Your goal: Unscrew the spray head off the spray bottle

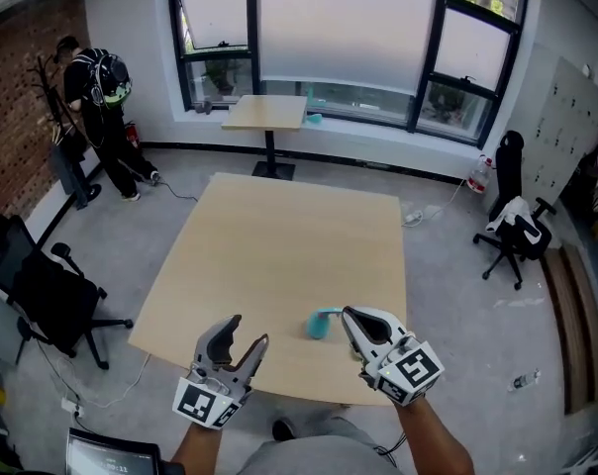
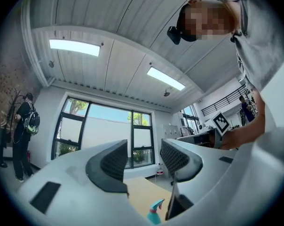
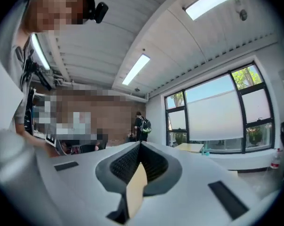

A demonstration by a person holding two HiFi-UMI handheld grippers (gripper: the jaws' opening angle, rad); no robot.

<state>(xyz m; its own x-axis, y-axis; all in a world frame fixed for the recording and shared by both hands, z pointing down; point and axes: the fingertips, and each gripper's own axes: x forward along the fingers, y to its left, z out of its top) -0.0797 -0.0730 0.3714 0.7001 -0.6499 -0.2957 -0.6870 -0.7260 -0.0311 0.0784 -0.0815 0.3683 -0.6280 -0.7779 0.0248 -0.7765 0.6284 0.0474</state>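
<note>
A small teal spray bottle [image 1: 322, 323] with its spray head on stands on the light wooden table [image 1: 279, 236] near the front edge. My left gripper [image 1: 249, 331] hovers to the left of it, open, with nothing between its jaws. My right gripper [image 1: 348, 315] is just right of the bottle, shut and empty, its tip close to the bottle. In the left gripper view the bottle [image 2: 155, 213] shows low between the spread jaws of the left gripper [image 2: 144, 161]. In the right gripper view the right gripper [image 3: 141, 147] points up and away, and the bottle is hidden.
A black office chair [image 1: 42, 295] stands left of the table and another chair [image 1: 517, 231] at the right. A small table [image 1: 266, 113] sits by the window. A person [image 1: 96, 87] stands at the back left. A laptop [image 1: 111, 453] is at the lower left.
</note>
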